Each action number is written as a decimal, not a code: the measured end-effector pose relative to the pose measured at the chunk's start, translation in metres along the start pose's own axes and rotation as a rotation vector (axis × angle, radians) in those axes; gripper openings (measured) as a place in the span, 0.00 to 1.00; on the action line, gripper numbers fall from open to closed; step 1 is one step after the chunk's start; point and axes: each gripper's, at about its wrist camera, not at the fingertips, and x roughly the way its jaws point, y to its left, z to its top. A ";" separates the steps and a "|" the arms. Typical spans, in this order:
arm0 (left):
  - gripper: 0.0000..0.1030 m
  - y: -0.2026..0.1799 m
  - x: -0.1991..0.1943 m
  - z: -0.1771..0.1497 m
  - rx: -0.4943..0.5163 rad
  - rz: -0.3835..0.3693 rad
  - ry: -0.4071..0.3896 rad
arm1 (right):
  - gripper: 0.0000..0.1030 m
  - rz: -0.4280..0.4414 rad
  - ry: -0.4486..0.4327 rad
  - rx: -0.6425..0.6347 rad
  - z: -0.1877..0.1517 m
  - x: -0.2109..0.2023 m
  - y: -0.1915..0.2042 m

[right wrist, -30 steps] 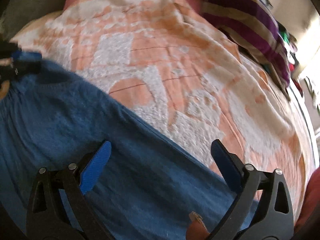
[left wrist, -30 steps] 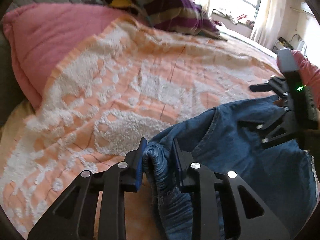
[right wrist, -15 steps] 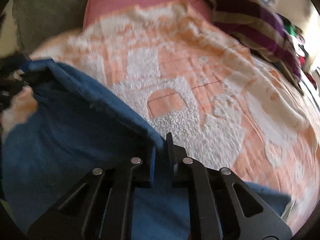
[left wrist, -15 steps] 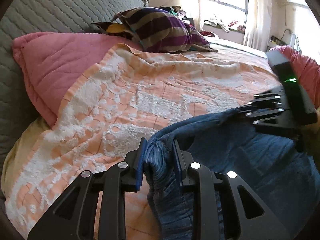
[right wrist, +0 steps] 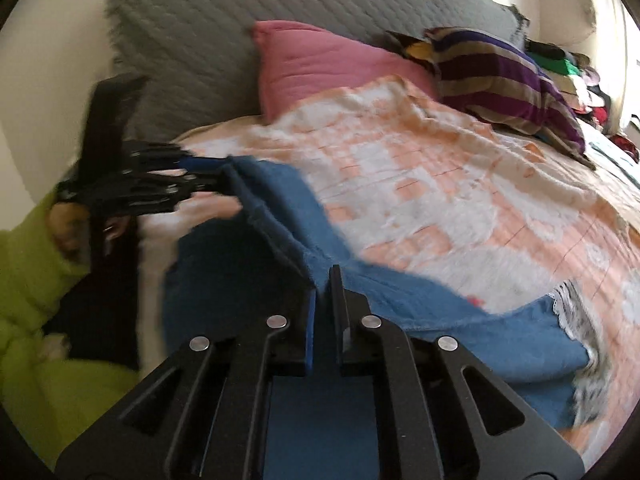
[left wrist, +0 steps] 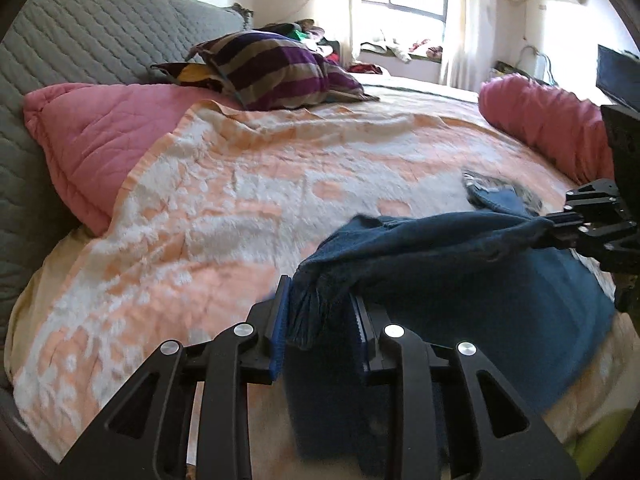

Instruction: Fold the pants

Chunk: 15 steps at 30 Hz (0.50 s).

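Observation:
The blue denim pants [left wrist: 480, 280] hang stretched between both grippers above the orange-and-white blanket [left wrist: 240, 200]. My left gripper [left wrist: 320, 300] pinches a bunched fold of the waist end; its jaws are opening slightly, and the cloth is still pressed between the pads. The right gripper [right wrist: 324, 284] is shut on the pants' [right wrist: 440, 320] upper edge. Each gripper shows in the other's view: the right gripper [left wrist: 556, 224] at the far right, the left gripper [right wrist: 216, 178] at the left. A lace-trimmed hem [right wrist: 572, 308] lies on the blanket.
A pink pillow [left wrist: 100, 140] and a striped pillow [left wrist: 272, 68] lie against the grey quilted headboard [left wrist: 80, 40]. A pink bolster [left wrist: 540, 128] lies at the bed's far right. A person's green sleeve [right wrist: 24, 280] is behind the left gripper.
The right gripper went from wide open to shut on the pants' edge. Both grippers rose and drew back, lifting the held edge off the blanket.

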 end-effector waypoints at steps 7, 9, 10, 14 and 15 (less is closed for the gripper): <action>0.27 -0.012 -0.020 -0.031 0.039 -0.012 0.073 | 0.02 0.072 0.075 -0.001 -0.039 -0.001 0.043; 0.27 -0.011 -0.022 -0.036 0.025 -0.035 0.095 | 0.02 0.071 0.090 -0.018 -0.048 0.000 0.054; 0.28 -0.011 -0.023 -0.040 0.022 -0.037 0.102 | 0.02 0.077 0.099 -0.007 -0.052 0.003 0.057; 0.36 -0.006 -0.019 -0.052 -0.004 -0.063 0.169 | 0.02 0.076 0.166 0.002 -0.064 0.021 0.069; 0.38 -0.002 -0.022 -0.055 -0.025 -0.078 0.175 | 0.02 0.067 0.180 -0.011 -0.066 0.025 0.074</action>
